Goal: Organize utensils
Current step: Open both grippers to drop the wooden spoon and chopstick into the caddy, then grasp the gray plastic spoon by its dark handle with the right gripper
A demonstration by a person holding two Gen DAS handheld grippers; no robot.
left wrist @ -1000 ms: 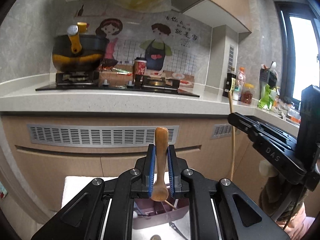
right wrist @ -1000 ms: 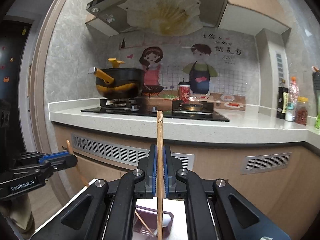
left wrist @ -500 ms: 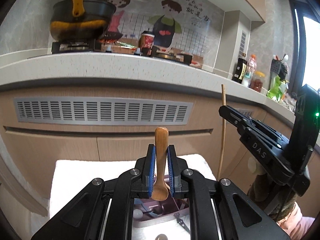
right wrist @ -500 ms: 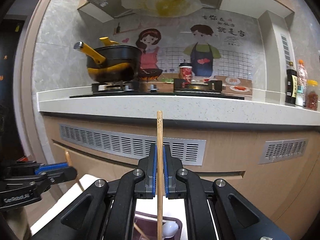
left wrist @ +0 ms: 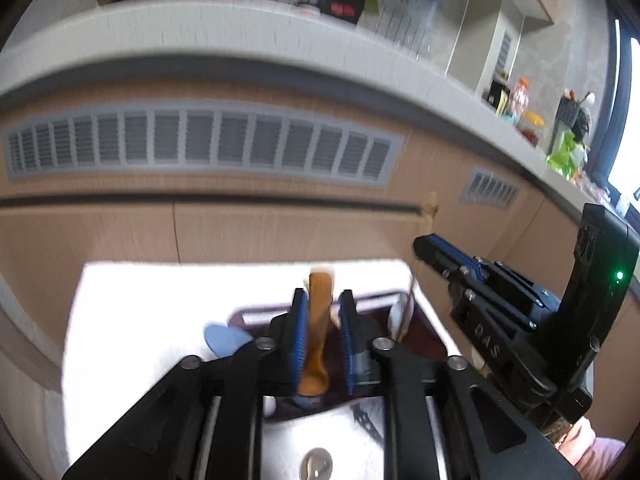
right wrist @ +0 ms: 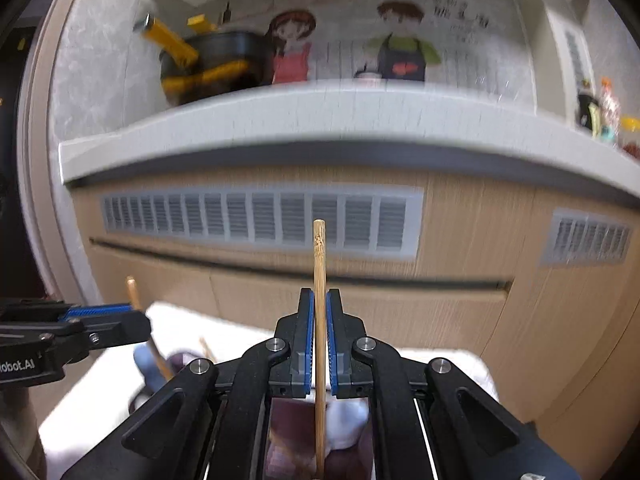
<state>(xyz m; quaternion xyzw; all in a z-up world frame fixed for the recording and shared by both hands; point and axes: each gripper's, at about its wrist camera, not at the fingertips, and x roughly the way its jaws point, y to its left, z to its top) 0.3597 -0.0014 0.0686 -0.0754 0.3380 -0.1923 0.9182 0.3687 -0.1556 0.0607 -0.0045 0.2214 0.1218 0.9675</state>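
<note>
My left gripper point(left wrist: 322, 308) holds a wooden spoon point(left wrist: 318, 332) upright between its jaws, which stand a little wider than the handle. It hangs over a dark purple tray point(left wrist: 428, 336) on a white cloth point(left wrist: 140, 320). My right gripper point(right wrist: 319, 312) is shut on a bamboo chopstick point(right wrist: 319, 264), held upright over the same tray point(right wrist: 288, 432). The right gripper also shows in the left wrist view point(left wrist: 436, 252), at the right. The left gripper shows in the right wrist view point(right wrist: 132, 320), at the left. A pale blue spoon point(left wrist: 224, 340) lies by the tray.
A metal spoon bowl point(left wrist: 316, 466) lies on the cloth near the front. Wooden cabinet fronts with grey vents point(right wrist: 260, 220) and a pale counter edge point(right wrist: 320, 120) stand behind. A black and yellow pot point(right wrist: 208, 68) sits on the stove.
Both grippers have tilted down and dropped toward the tray with their utensils. The left jaws have opened slightly around the wooden spoon.
</note>
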